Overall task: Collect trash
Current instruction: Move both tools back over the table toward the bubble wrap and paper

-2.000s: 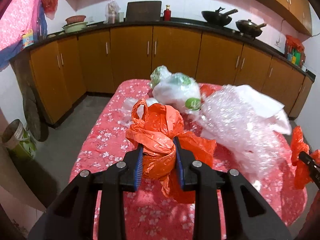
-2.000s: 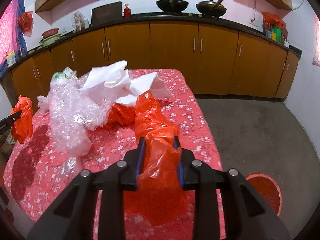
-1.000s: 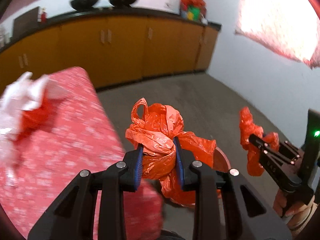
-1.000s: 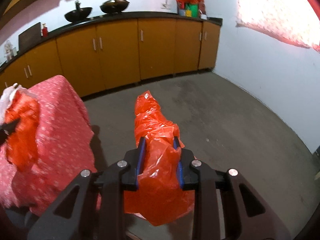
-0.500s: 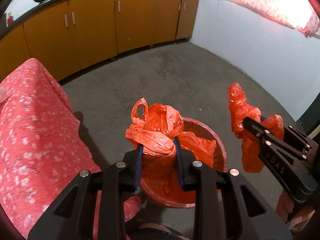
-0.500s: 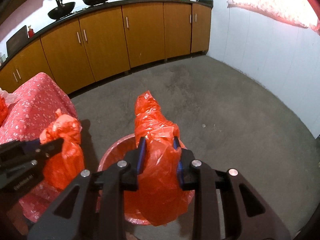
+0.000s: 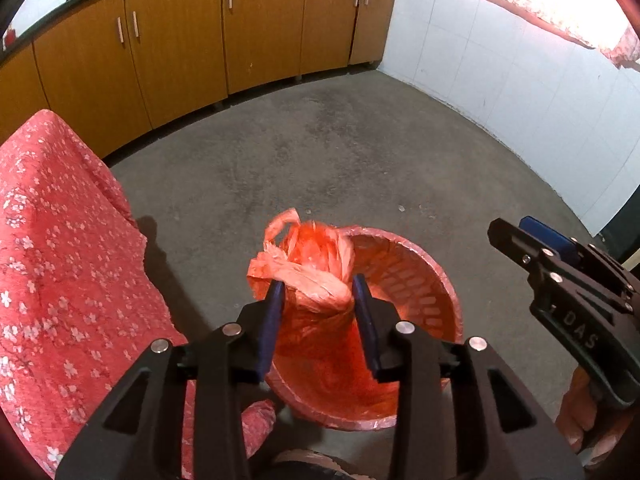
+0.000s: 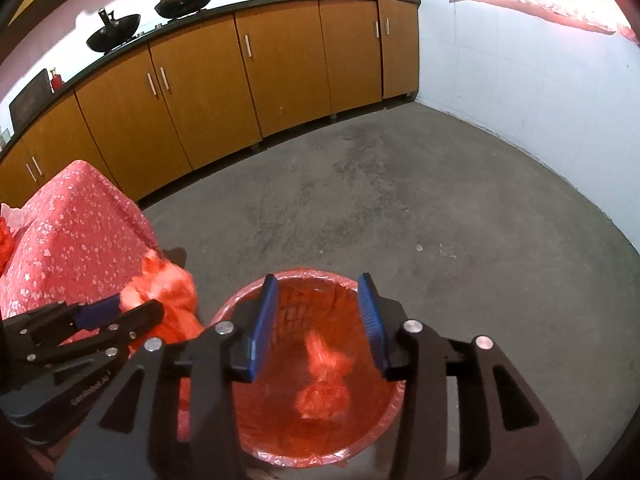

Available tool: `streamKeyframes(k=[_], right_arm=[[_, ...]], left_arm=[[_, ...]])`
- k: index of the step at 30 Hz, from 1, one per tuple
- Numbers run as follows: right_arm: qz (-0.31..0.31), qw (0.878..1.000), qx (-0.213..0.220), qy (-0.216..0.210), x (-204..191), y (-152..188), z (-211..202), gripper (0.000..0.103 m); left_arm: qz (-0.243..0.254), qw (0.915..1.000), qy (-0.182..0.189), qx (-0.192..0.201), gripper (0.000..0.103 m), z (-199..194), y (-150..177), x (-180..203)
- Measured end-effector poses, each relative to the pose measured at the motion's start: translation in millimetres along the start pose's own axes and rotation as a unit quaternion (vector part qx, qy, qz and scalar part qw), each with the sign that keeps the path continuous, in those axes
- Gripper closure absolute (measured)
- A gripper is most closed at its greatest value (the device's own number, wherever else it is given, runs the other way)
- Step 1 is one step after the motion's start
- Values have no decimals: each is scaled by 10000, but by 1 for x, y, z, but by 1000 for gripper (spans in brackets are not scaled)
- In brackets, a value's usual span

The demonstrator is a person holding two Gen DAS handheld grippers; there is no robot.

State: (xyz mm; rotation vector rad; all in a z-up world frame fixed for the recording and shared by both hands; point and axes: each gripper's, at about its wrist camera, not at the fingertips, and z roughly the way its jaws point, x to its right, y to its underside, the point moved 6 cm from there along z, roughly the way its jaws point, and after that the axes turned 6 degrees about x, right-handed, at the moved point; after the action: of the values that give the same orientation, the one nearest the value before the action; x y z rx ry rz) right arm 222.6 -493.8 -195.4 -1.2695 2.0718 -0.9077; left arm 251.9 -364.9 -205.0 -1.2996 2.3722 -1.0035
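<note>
A round red basket (image 7: 436, 276) (image 8: 304, 272) lined with red plastic stands on the floor below both grippers. My left gripper (image 7: 318, 300) (image 8: 138, 304) hangs over its left rim. Its jaws are opening, and a knotted orange plastic bag (image 7: 316, 264) (image 8: 168, 284) is blurred and slipping between the blue pads. My right gripper (image 8: 318, 300) (image 7: 510, 228) is over the basket with its jaws opening and nothing between them. A second orange bag (image 8: 322, 384) is blurred inside the basket, below those jaws.
A table under a red floral cloth (image 7: 60, 260) (image 8: 80, 232) stands close on the left of the basket. Orange-brown cabinets (image 7: 180, 40) line the far wall and a white tiled wall (image 7: 520, 80) runs on the right. Grey concrete floor (image 8: 380, 200) lies between.
Both grippers swung from the table to the basket and sank toward it. The right jaws spread and its orange bag dropped into the basket. The left jaws widened and its bag slid lower.
</note>
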Motion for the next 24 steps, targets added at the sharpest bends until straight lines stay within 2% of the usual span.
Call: streamKeyframes(k=[7,12,16,18,24], right_arm=[[-36,9998,110,151,6,-6,-13,61],[-175,9996,197,41,-10,-14,-25,61],[-448,9982,332,-219,-44,-21,-40,61],[-588,9968,403,-372,-65,-26,-46,61],[-995,9866,642,-1120,-157,-42,-70,60]], left_arm=[[-112,9999,53,80,65,-9,-5,-3],[-411,9987,5,317,65,-37,-13,-26],[-597,9963,-208,589,63,-73,-14,-55],[-639,9935,-419,847,62,-101,-13,-77],[-805,9807,-1066,1428,57,-175,2,-140]])
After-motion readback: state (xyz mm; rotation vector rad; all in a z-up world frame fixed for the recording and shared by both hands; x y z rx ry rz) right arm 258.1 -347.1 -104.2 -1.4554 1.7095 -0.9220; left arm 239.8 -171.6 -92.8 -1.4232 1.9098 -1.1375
